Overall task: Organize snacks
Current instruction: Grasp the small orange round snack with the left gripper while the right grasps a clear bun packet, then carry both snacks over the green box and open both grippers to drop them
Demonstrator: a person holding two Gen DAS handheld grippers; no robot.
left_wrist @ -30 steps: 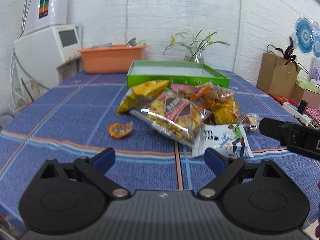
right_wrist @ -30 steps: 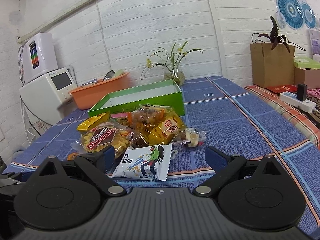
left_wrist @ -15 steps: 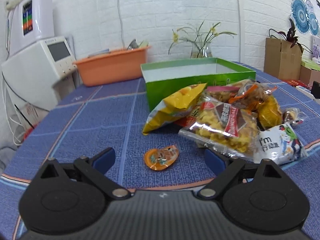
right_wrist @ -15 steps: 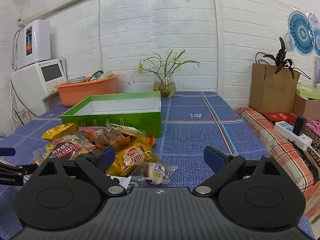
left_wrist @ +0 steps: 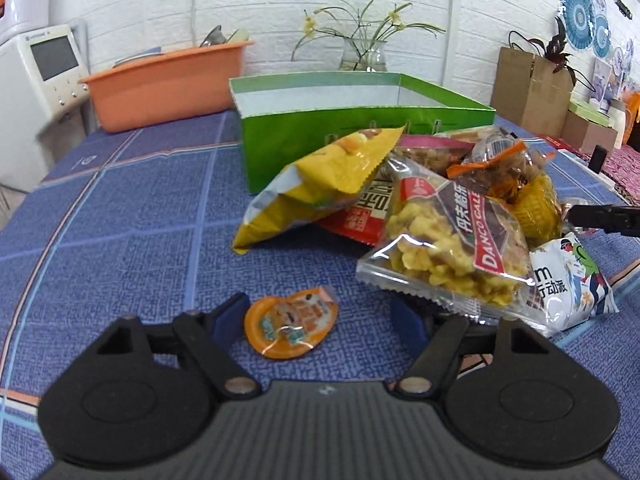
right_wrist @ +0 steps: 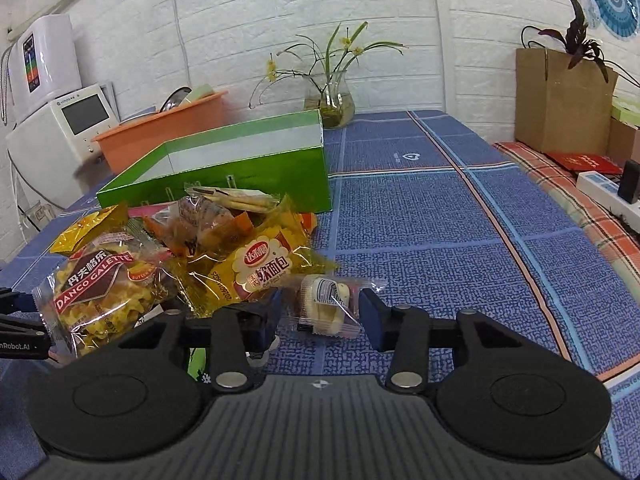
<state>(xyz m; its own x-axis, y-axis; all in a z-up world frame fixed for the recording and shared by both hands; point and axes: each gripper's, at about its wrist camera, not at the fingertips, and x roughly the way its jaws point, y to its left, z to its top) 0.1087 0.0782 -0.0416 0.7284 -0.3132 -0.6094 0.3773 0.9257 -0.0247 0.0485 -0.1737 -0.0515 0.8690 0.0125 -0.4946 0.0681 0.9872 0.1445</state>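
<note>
A pile of snack packets lies in front of an open green box [left_wrist: 360, 136], which also shows in the right wrist view [right_wrist: 224, 168]. My left gripper [left_wrist: 320, 322] is open, its fingers either side of a small orange packet [left_wrist: 290, 326] lying on the cloth. A yellow chip bag [left_wrist: 320, 180] and a clear Danco Galette bag [left_wrist: 448, 248] lie just beyond. My right gripper [right_wrist: 318, 314] is open around a small clear-wrapped pastry [right_wrist: 326, 306]. A yellow bread packet [right_wrist: 260, 268] and the Galette bag [right_wrist: 100, 292] lie to its left.
An orange tub [left_wrist: 168, 80] and a white appliance [left_wrist: 36, 92] stand at the back left. A glass vase with flowers [right_wrist: 330, 100] is behind the box. A brown paper bag [right_wrist: 560, 100] and a power strip [right_wrist: 608, 196] are at the right.
Both grippers have moved forward and down toward the table. The orange packet now lies between the left fingers, and the wrapped pastry between the right fingers.
</note>
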